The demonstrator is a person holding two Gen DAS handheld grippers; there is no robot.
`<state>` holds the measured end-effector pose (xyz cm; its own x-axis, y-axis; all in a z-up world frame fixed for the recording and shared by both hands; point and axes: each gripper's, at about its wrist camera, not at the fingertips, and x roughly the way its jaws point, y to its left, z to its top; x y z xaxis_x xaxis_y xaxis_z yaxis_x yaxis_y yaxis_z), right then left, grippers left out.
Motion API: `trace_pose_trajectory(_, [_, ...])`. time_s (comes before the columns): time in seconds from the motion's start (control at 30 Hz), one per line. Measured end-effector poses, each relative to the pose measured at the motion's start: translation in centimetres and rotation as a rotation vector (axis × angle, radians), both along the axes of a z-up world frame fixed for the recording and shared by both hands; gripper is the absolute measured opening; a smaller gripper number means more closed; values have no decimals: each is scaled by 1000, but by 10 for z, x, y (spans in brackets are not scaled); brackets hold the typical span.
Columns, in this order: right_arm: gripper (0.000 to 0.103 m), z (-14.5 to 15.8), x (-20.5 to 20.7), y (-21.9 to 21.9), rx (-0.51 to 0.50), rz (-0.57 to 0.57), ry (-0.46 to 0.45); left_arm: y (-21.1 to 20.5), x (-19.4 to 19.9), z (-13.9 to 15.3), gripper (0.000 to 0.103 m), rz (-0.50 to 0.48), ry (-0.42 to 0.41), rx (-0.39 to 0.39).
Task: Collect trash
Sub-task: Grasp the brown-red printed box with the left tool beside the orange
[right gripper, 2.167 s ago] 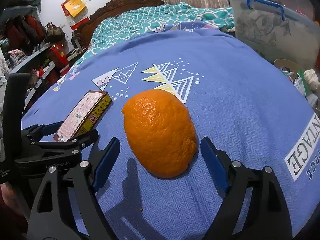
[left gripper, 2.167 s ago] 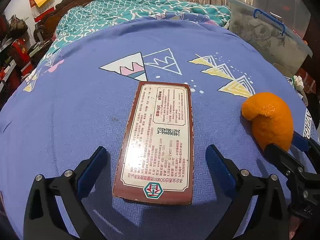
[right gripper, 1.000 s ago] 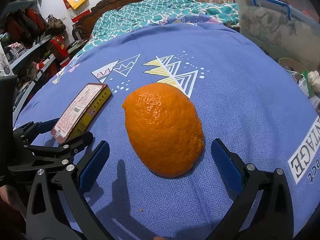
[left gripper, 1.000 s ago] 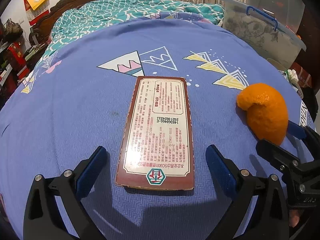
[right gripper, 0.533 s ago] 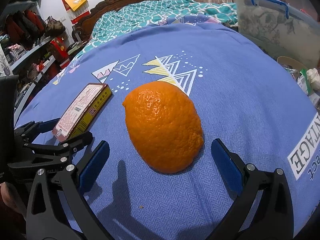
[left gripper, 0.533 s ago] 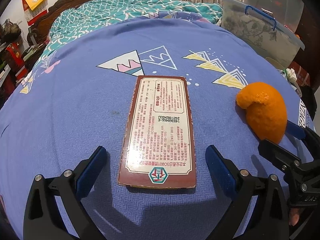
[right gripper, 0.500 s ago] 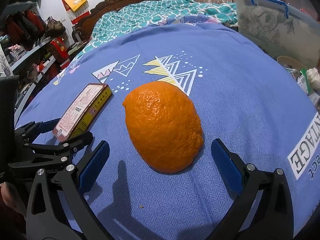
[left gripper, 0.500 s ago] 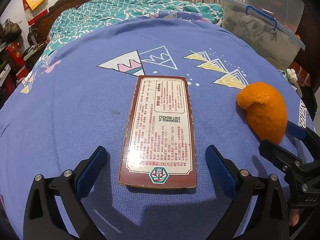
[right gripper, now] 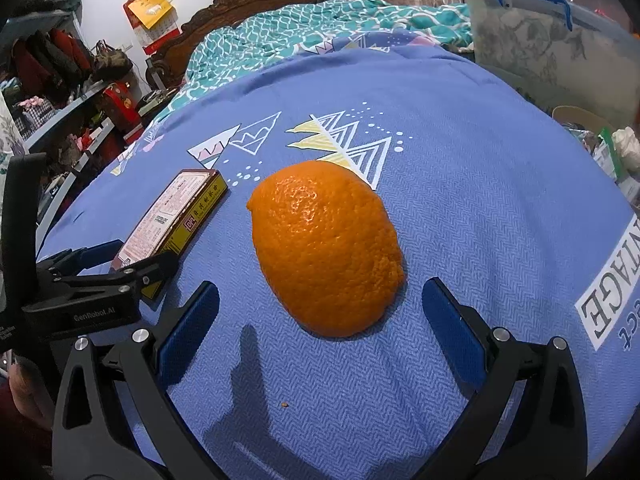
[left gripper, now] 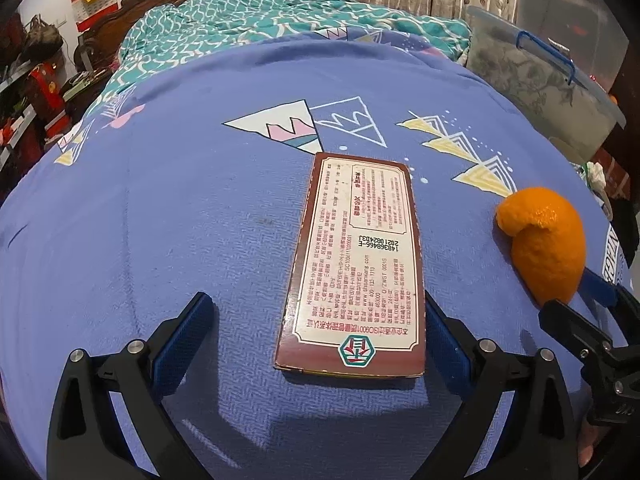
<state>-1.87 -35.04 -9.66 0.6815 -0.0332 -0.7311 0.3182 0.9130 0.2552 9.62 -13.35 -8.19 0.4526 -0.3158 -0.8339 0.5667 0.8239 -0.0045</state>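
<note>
On my left wrist view, the left gripper (left gripper: 316, 338) stands wide, its blue pads on either side of the near end of the box (left gripper: 356, 264). The left pad (left gripper: 182, 334) is clear of the box with bare cloth between; the right pad (left gripper: 444, 338) sits just beside the box's right edge, and I cannot tell whether it touches. The box lies flat on the blue sheet (left gripper: 180, 208), printed label up, long side running away from me. To its right, apart from it, lies the orange peel (left gripper: 546, 246), a curled shell with its outer skin showing. At the far right edge I see the right gripper's black frame, one blue pad right next to the peel.

On my right wrist view, the left gripper's black body fills the left edge, its tips around the near end of the box (right gripper: 176, 216), whose yellow side faces this camera. Next comes the peel (right gripper: 326, 248), domed side up on the sheet (right gripper: 460, 168). The right gripper (right gripper: 320, 312) is spread wide, one pad (right gripper: 188, 320) left of the peel and the other (right gripper: 450, 326) right of it, both clear of it, gripping nothing. A small crumb (right gripper: 284, 404) lies on the cloth between the fingers. Past the sheet's far right edge stands a lidded plastic bin (right gripper: 552, 28).
</note>
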Motion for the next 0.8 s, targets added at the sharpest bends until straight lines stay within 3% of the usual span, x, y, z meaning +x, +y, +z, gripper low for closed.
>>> trace_pose_trajectory(0.27, [100,-1,2,3,-26,-1,17,2,1,1,94,4,7,-14])
trace_pose_trajectory(0.47, [100,5,-4,7,-76,-40,-2,15,6,9,94,29,39,-120])
trace_pose_trajectory(0.63, [100,7,-1,13,-102,-5,4,6,5,7,93,10,49,-95])
trace_pose_trajectory(0.67, [95,7,-2,13,-103,-4,-3,4,5,6,91,6,43,-81])
trace_pose_trajectory(0.7, [76,8,-3,12,-101,-3,-9,0,3,6,88,5,24,-52])
trace_pose_trajectory(0.73, [65,7,-3,11,-96,2,-7,-4,1,6,79,-3,9,-36])
trace_pose_trajectory(0.77, [57,5,-3,10,-101,-4,5,-6,-1,6,64,-17,4,-36])
trace_pose_trajectory(0.8, [46,6,-5,8,-83,4,-13,-9,-2,7,57,-31,0,-38])
